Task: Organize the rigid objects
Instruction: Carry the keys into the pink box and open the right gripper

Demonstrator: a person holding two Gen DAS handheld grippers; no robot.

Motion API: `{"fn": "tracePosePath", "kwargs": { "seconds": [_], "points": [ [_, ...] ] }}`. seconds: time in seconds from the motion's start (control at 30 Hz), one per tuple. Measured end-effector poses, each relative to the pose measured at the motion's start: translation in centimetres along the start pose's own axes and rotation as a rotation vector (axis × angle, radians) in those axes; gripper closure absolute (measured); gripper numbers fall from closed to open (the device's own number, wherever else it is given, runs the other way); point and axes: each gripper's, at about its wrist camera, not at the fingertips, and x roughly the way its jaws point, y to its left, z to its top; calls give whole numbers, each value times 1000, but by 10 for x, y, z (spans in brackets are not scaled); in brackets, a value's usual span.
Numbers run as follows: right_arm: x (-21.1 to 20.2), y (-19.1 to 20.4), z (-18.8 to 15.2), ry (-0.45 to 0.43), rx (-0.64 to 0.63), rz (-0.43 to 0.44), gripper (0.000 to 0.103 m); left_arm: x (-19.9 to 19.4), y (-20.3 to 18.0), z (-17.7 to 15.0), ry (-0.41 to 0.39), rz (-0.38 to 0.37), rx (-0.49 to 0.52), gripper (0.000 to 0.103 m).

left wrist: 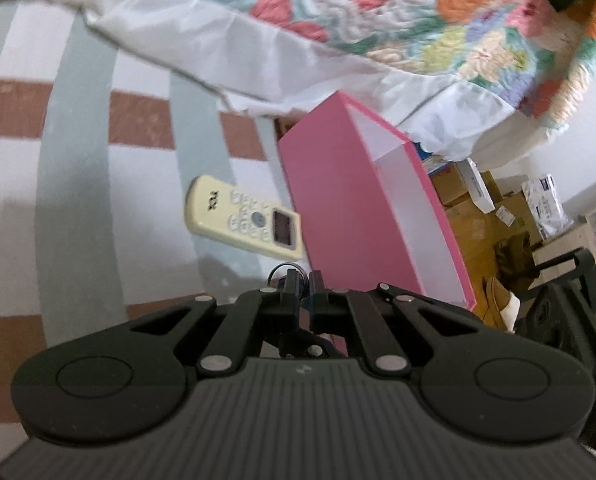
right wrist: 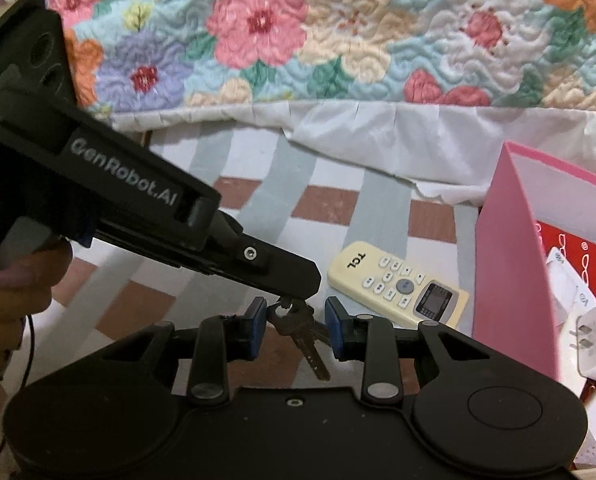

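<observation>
1. The left gripper [right wrist: 294, 294] pinches the key ring of a bunch of keys [right wrist: 301, 330], its jaws closed on it; in the left wrist view the fingers meet on the ring at the centre of the frame.
2. The right gripper [right wrist: 294, 330] has its jaws open, blue pads either side of the dangling keys, not touching them.
3. Judged step: handing over or carrying the keys to the pink box [right wrist: 513, 280]. To do it well, the right pads should close on the key blades before the left lets go, else the bunch drops onto the striped bedsheet [right wrist: 258, 184].
4. The remote control [right wrist: 397, 284] lies at 1 o'clock from the keys, just beside the box wall at 3 o'clock.
5. The box already holds a white charger [right wrist: 593, 340].
6. Open room lies at 10 to 12 o'clock; the floral quilt [right wrist: 298, 32] edge bounds it at 12.
</observation>
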Motion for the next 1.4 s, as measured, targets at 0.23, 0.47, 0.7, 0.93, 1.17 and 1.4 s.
{"fn": "tracePosePath", "kwargs": {
  "seconds": [0.23,0.47,0.7,0.93,1.17,1.4],
  "points": [
    [-38,2,11,-49,-7,1,66,-22,-39,-2,-34,-13,81,100],
    [-86,-8,30,-91,-23,-40,66,-29,-88,14,-2,-66,107,100],
    [-115,-39,46,-121,11,-127,66,-5,-134,37,27,-84,141,100],
    [-111,-81,49,-114,30,-209,67,45,-156,61,47,-74,148,100],
    [-75,-144,49,-26,132,-260,67,108,-162,76,59,-7,143,100],
    [-48,-176,36,42,287,-268,73,143,-147,70,46,49,92,97]
  ]
}}
